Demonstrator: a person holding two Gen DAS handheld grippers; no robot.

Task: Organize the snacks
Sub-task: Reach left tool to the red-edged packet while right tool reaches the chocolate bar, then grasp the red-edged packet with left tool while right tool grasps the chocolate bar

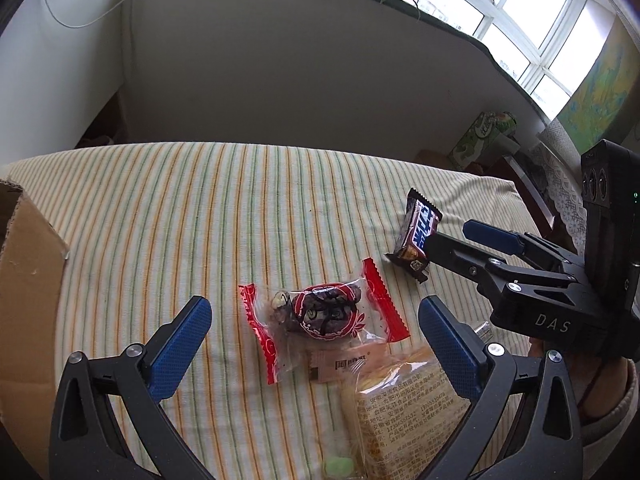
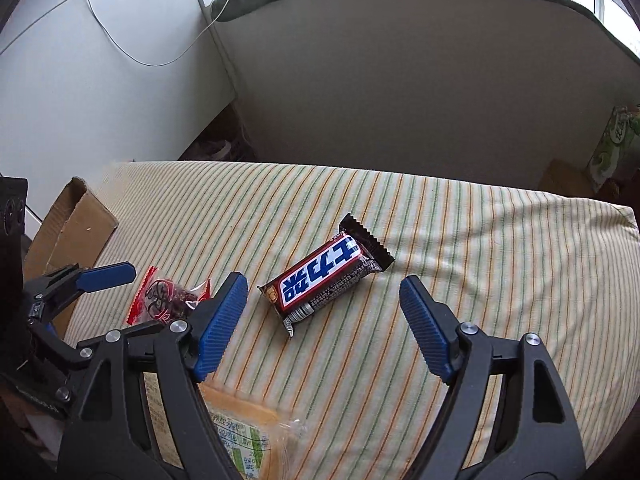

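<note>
A red-and-clear wrapped dried-fruit snack (image 1: pixel 324 314) lies on the striped cloth between the open fingers of my left gripper (image 1: pixel 316 344); it also shows in the right wrist view (image 2: pixel 168 298). A brown Snickers bar (image 2: pixel 326 276) lies just ahead of my open, empty right gripper (image 2: pixel 322 330); in the left wrist view the bar (image 1: pixel 416 236) sits by the right gripper's tip (image 1: pixel 460 240). A clear packet of yellow biscuits (image 1: pixel 404 408) lies under the left gripper, also seen in the right wrist view (image 2: pixel 240 428).
An open cardboard box (image 1: pixel 28 280) stands at the left edge of the striped table (image 1: pixel 200 220), also in the right wrist view (image 2: pixel 76 228). A small green candy (image 1: pixel 339 466) lies near the front. A green tissue box (image 1: pixel 480 136) sits beyond the table's right.
</note>
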